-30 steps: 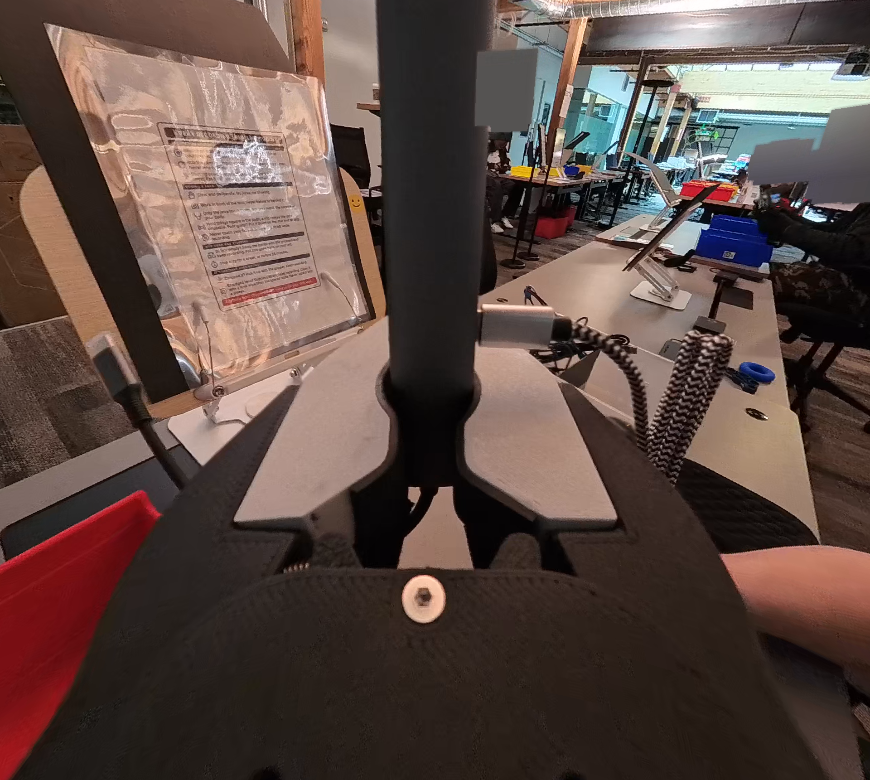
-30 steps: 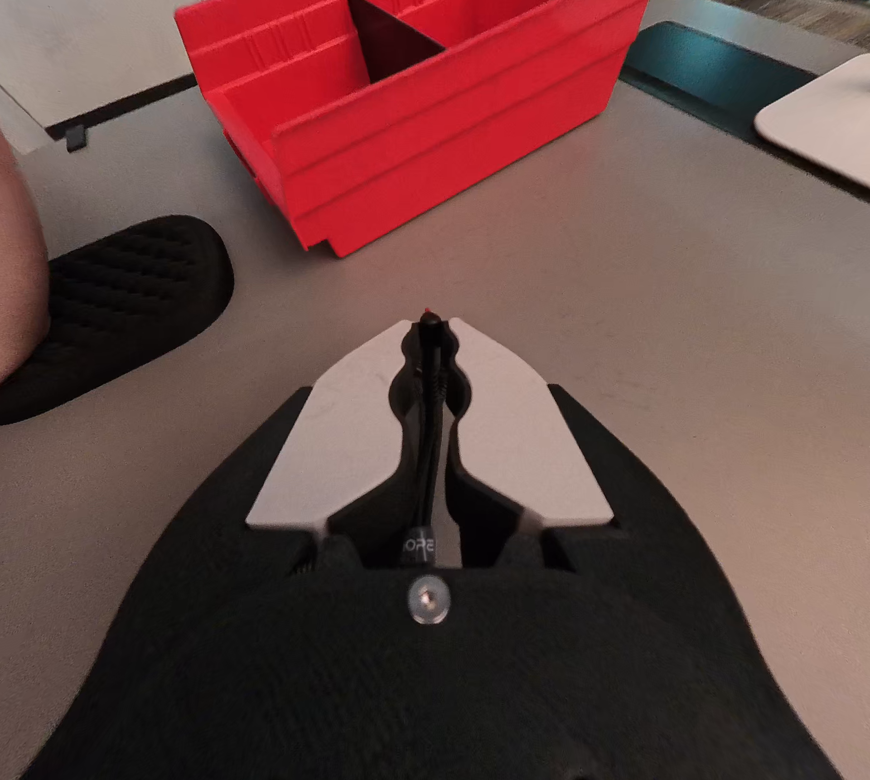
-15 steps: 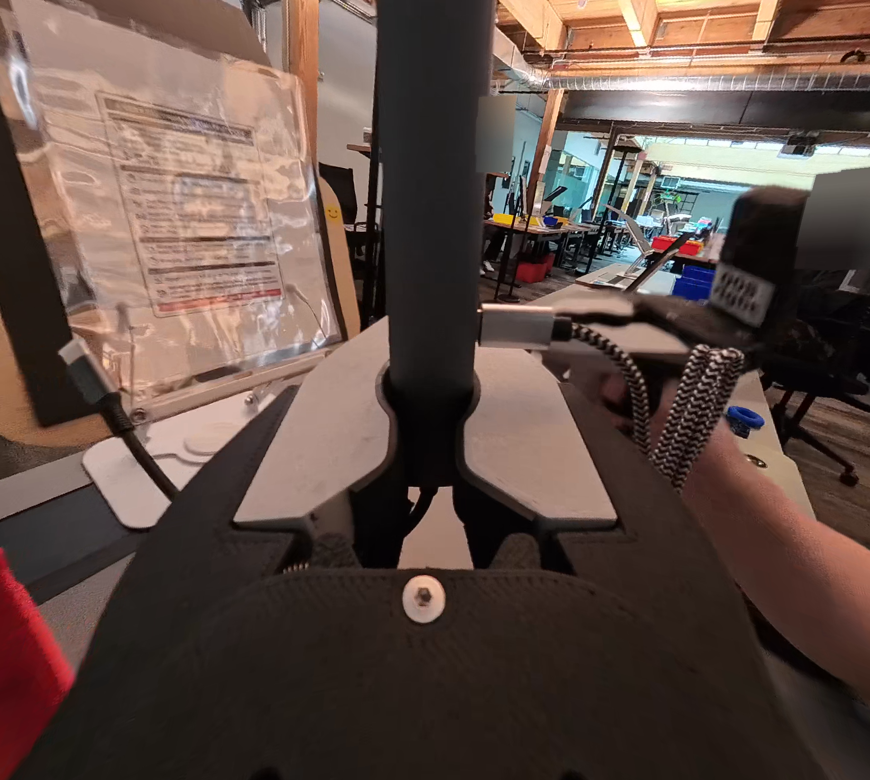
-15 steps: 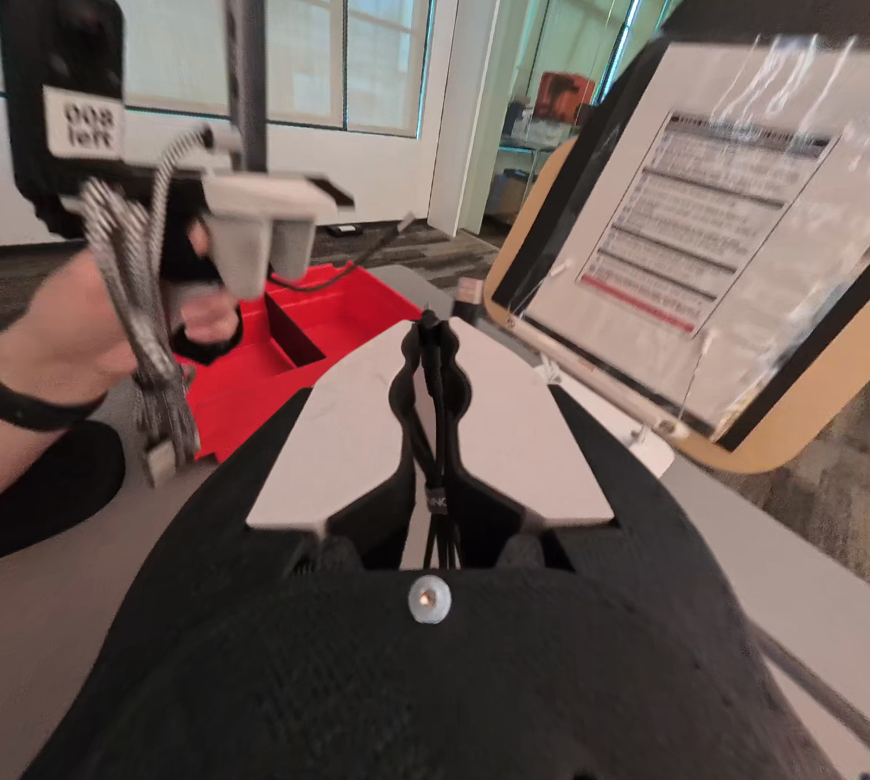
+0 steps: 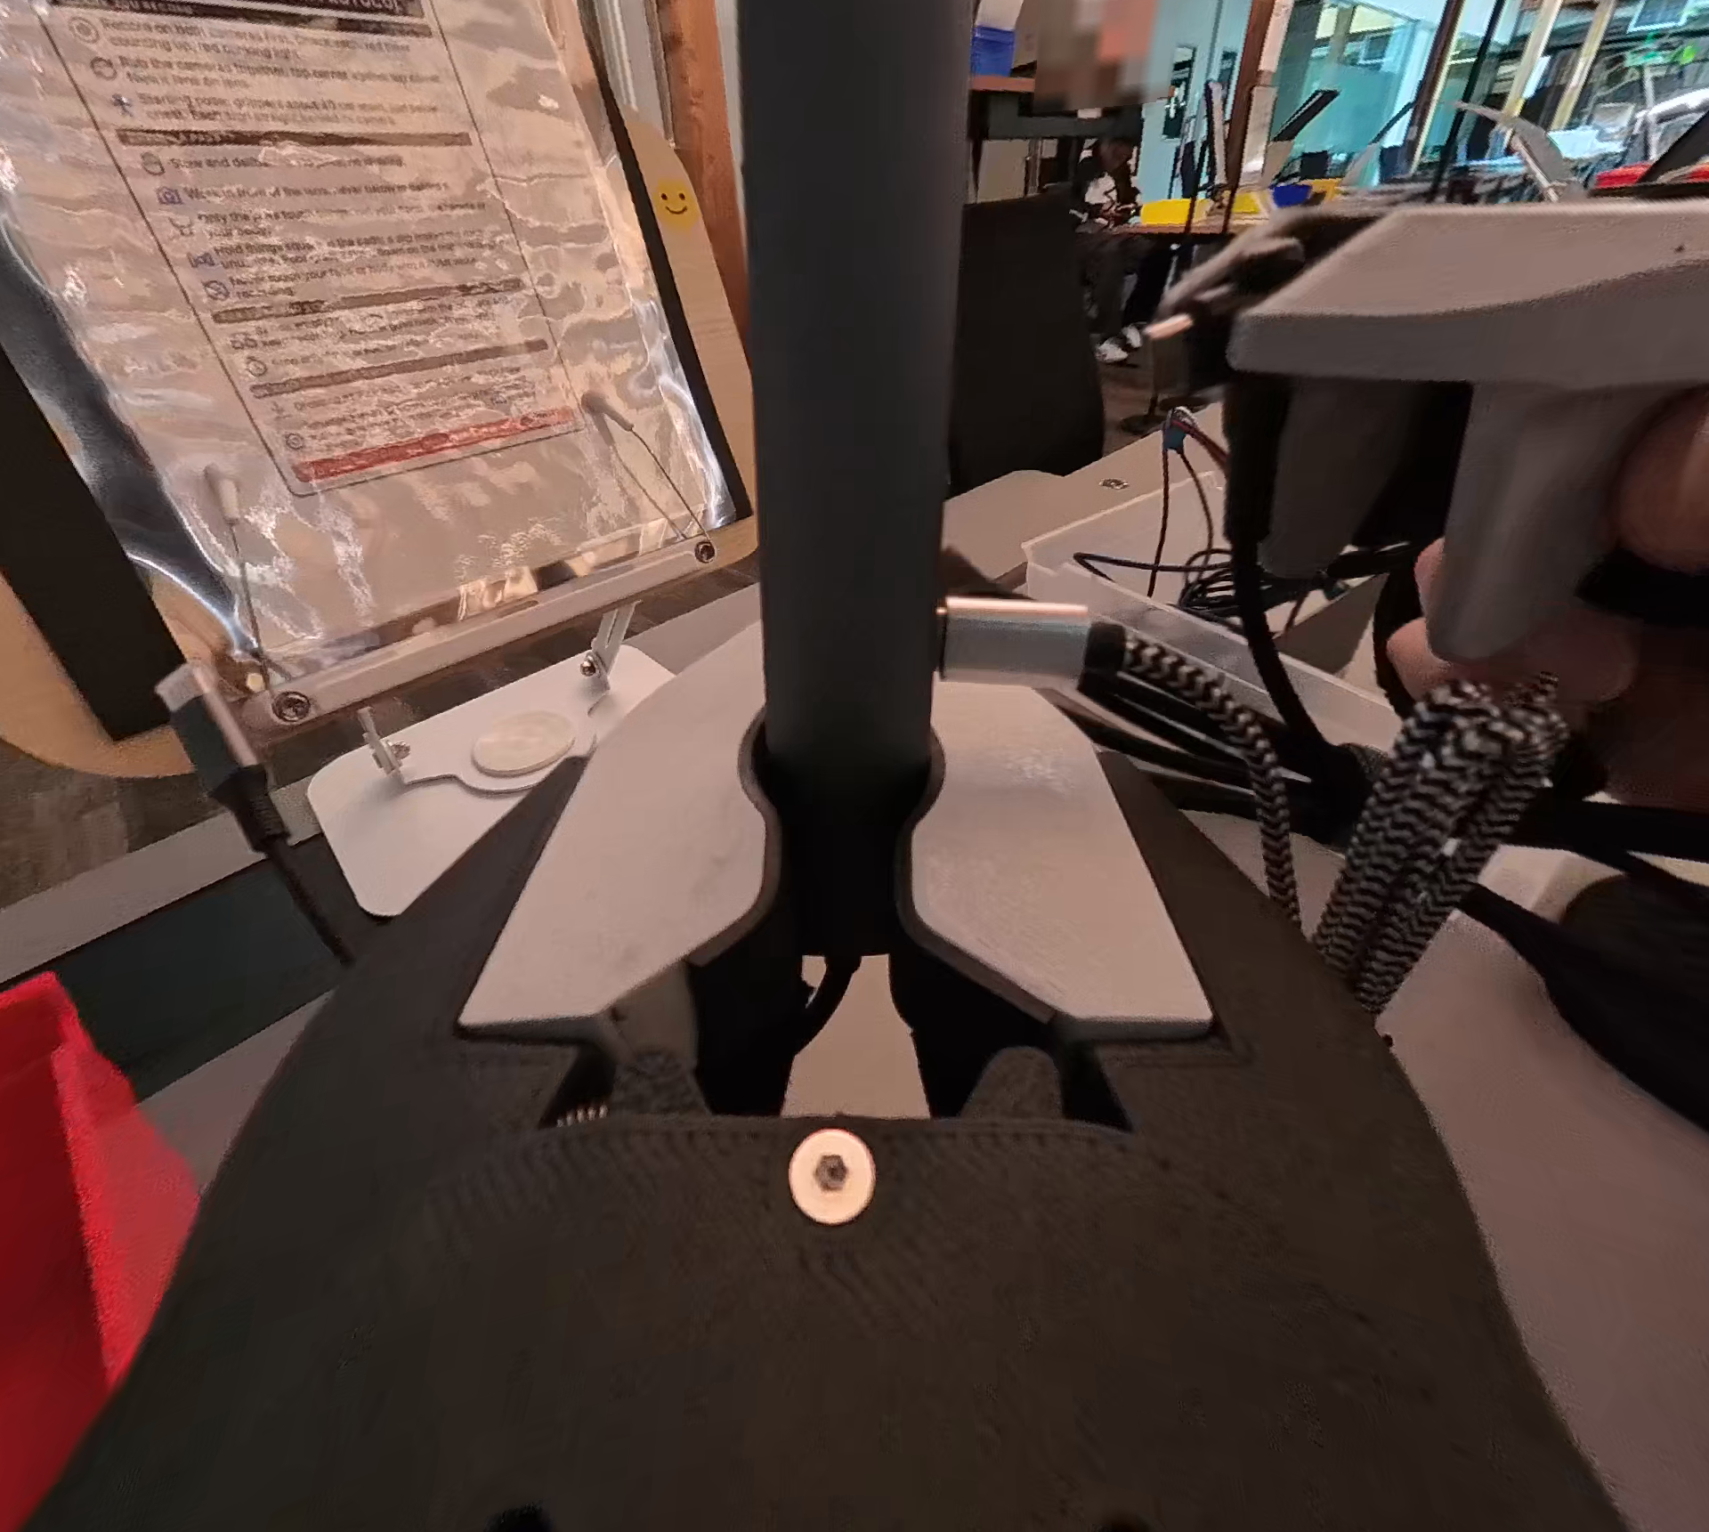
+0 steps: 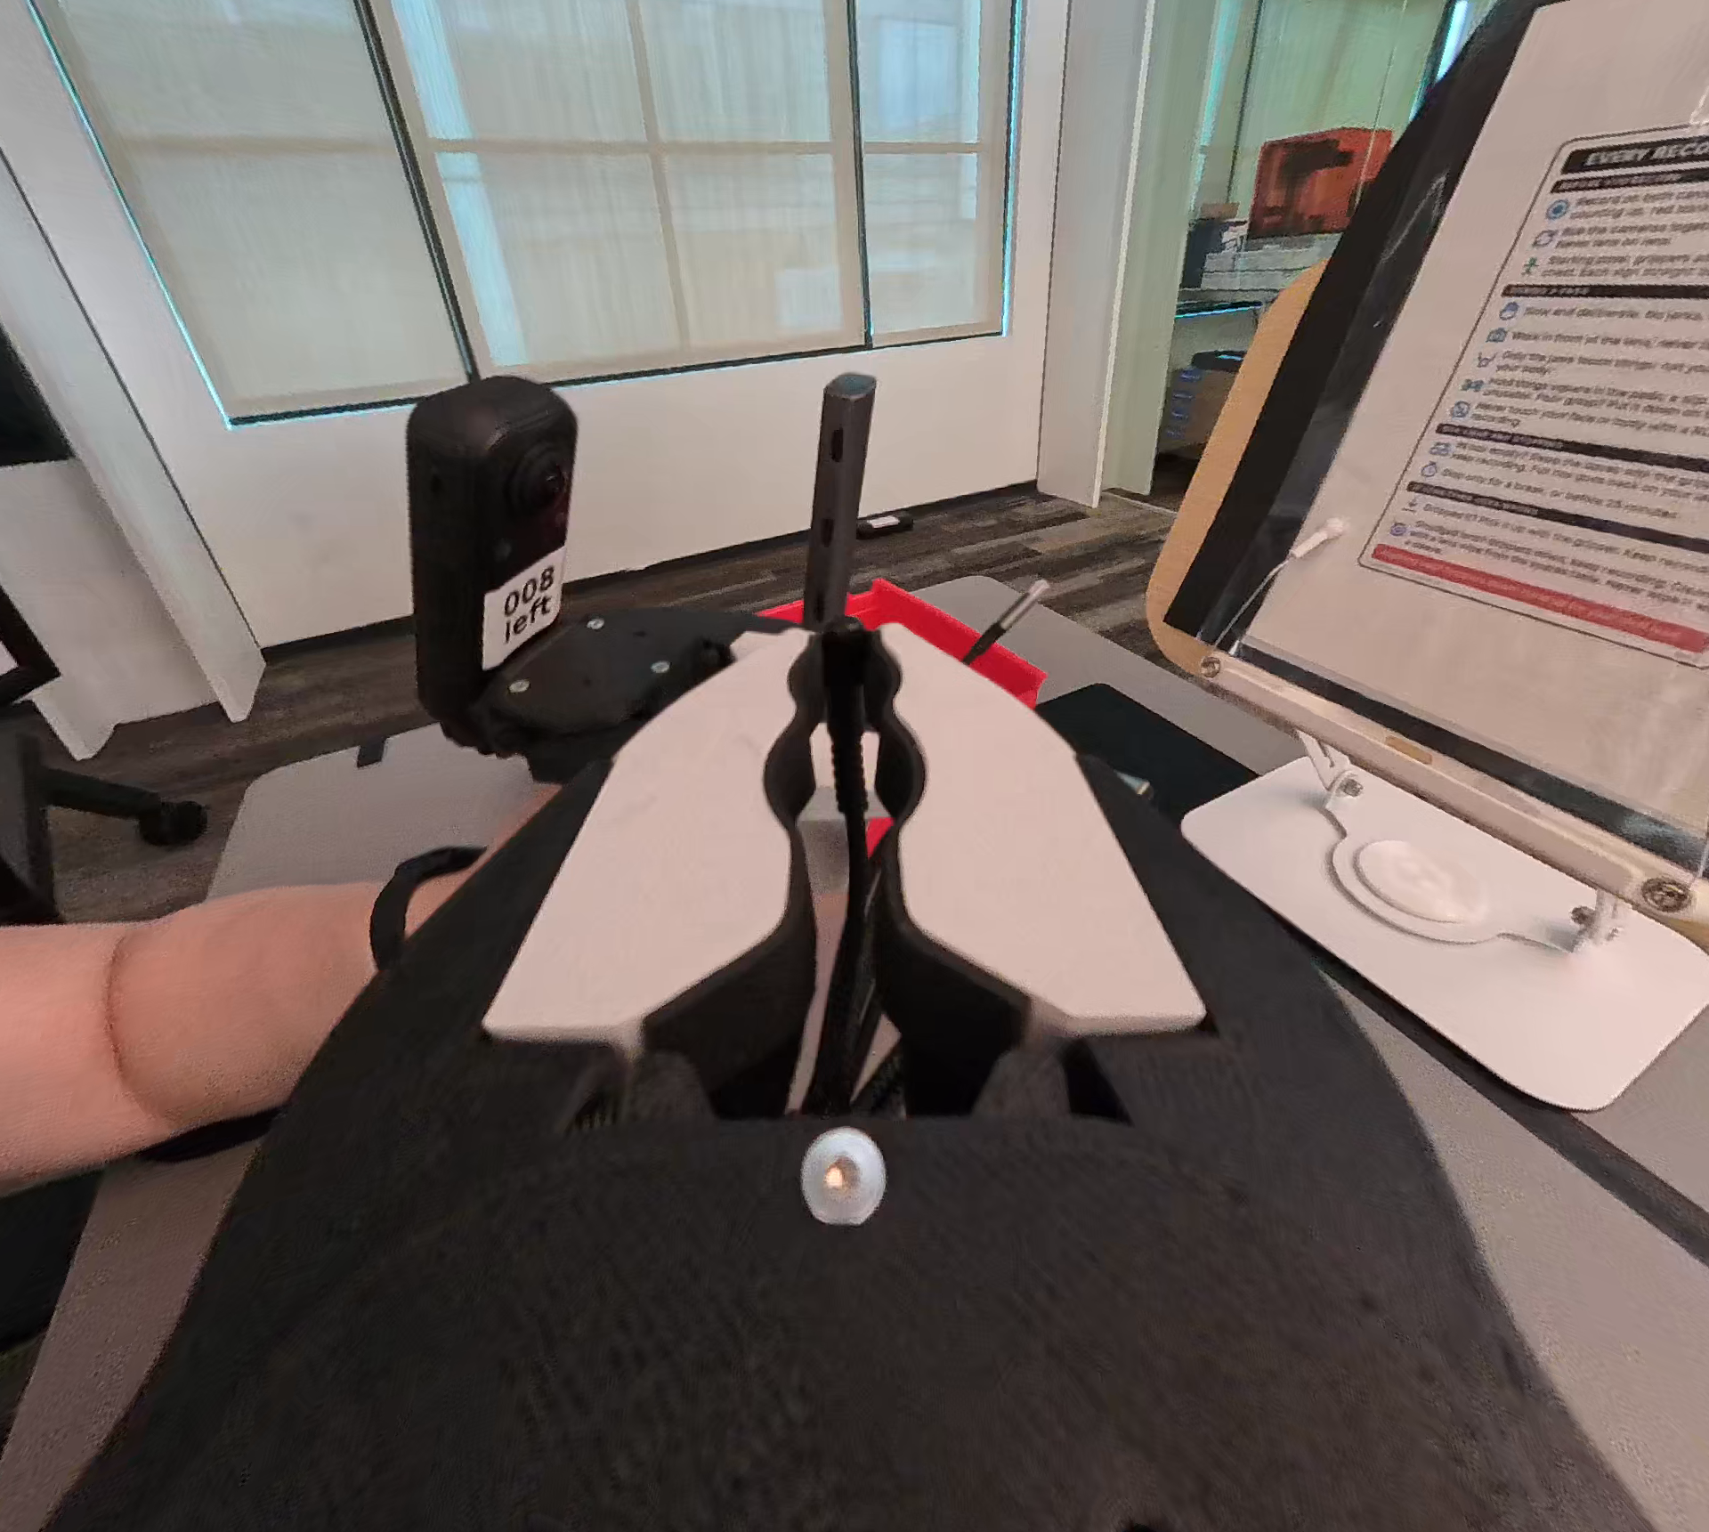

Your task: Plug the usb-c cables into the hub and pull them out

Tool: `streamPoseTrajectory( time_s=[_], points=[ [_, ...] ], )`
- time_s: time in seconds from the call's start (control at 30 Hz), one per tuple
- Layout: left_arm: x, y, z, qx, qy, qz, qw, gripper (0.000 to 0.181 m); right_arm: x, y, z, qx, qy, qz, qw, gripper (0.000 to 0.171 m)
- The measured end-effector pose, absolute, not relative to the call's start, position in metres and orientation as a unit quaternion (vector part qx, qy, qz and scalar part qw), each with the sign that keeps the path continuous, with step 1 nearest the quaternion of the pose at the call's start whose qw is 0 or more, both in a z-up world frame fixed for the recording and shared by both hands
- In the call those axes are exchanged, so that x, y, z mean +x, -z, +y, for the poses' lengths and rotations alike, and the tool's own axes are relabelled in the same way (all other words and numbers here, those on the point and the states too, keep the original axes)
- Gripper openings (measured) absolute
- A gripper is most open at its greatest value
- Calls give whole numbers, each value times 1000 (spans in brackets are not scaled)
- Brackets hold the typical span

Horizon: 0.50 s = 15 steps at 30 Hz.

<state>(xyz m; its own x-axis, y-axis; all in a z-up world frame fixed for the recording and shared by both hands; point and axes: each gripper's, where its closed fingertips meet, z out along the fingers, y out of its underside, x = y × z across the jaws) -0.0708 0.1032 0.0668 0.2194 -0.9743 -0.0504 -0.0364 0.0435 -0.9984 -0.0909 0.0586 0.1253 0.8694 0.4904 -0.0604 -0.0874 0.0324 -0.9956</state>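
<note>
1. Your left gripper (image 5: 837, 785) is clamped on the hub (image 5: 846, 267), a dark grey bar standing upright between its fingers.
2. A silver USB-C plug (image 5: 1013, 641) sits in the hub's right side, and its braided black-and-white cable (image 5: 1369, 822) loops down to the right.
3. Your right gripper (image 6: 843, 641) is closed on a thin black cable (image 6: 846, 757), its plug end at the fingertips, close to the hub's lower part (image 6: 837, 489); whether they touch cannot be told.
4. In the left wrist view, that plug's metal tip (image 5: 1167, 327) points toward the hub, apart from it.
5. Farther out, a red bin (image 6: 934, 637) rests on the grey surface (image 6: 1480, 1192), and a document stand (image 6: 1443, 914) holds a laminated sheet (image 5: 305, 230).
</note>
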Motion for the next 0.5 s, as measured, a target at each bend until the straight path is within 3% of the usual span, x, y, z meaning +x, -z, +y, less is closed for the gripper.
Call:
streamPoseTrajectory(
  time_s=[0.5],
  points=[
    [-68, -58, 100, -560, 378, 469, 569, 17, -90, -126, 61, -634, -254, -118, 721, 9]
  ],
)
